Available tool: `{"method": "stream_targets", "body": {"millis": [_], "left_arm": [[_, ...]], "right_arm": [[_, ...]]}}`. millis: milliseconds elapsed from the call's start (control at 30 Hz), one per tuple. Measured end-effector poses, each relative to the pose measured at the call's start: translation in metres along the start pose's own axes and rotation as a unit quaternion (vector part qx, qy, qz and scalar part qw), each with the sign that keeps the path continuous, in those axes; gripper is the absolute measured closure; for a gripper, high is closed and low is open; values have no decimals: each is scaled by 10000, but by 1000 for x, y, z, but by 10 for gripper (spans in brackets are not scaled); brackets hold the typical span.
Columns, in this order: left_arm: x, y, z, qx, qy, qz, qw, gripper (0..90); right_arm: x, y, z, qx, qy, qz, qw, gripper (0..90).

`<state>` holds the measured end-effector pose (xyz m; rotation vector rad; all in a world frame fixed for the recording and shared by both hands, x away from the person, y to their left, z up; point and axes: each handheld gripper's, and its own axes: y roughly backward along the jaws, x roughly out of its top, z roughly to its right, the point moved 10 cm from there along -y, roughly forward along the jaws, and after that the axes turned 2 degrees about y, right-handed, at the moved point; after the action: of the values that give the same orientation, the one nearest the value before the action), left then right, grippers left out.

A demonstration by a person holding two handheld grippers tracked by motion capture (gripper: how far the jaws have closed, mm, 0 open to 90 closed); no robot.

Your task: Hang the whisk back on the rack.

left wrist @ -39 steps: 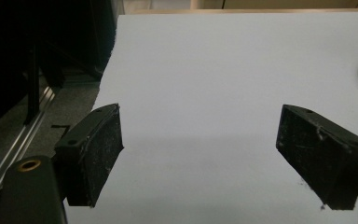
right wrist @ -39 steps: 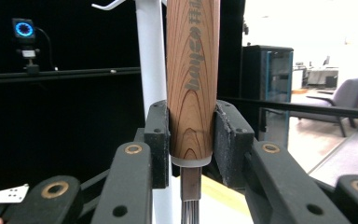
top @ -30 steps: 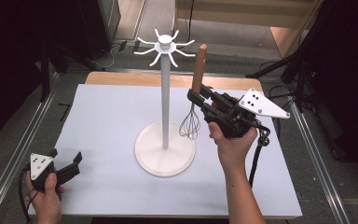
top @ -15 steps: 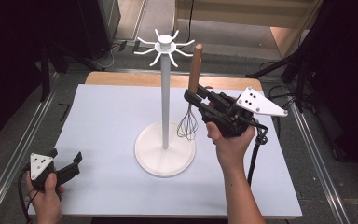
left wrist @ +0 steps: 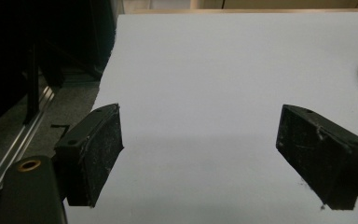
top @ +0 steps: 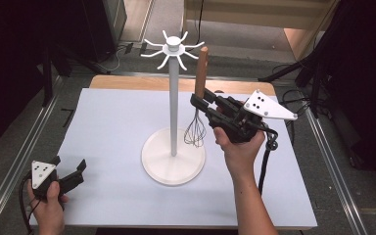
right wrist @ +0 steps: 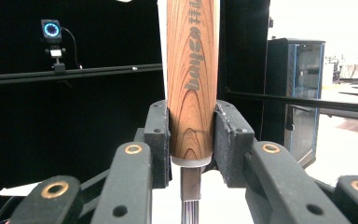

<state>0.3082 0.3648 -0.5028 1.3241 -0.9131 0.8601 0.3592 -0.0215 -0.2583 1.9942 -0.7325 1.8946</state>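
White, the hook stand (top: 174, 93) rises from its round base at the table's centre, and my next move, as I judge it, turns on how the whisk (top: 199, 105) stands to its crown of hooks. My right gripper (top: 206, 104) clamps the whisk's wooden handle (right wrist: 193, 79) near its lower end, long axis upright, wire head hanging just above the base at 3 o'clock of the pole. The handle's top sits just at 4 o'clock of the hooks. My left gripper (top: 68, 171), jaws spread wide and empty, rests far off at 8 o'clock.
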Motion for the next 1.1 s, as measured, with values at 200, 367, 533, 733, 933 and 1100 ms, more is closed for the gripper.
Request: {"method": "stream_targets", "body": {"millis": [200,367,533,733,933,1100], "left_arm": [[0,0,0,1,4,-5,10000,153],[0,0,0,-1,9,0,10000,153],[0,0,0,-1,10,2,10000,153],[0,0,0,0,18,1,10000,153],[0,0,0,-1,8,-1,10000,153],[0,0,0,0,8,2,10000,153]], "right_arm": [[-1,-3,-1,12,-9,-6,10000,707],[-2,-6,-1,6,11,-2,10000,706],[-5,-7,-1,29,2,-27,10000,706],[-7,-8,-1,-11,28,7,10000,706],[-9,-8,0,-29,83,5,10000,706],[-12,-8,0,-46,88,11,10000,707]]}}
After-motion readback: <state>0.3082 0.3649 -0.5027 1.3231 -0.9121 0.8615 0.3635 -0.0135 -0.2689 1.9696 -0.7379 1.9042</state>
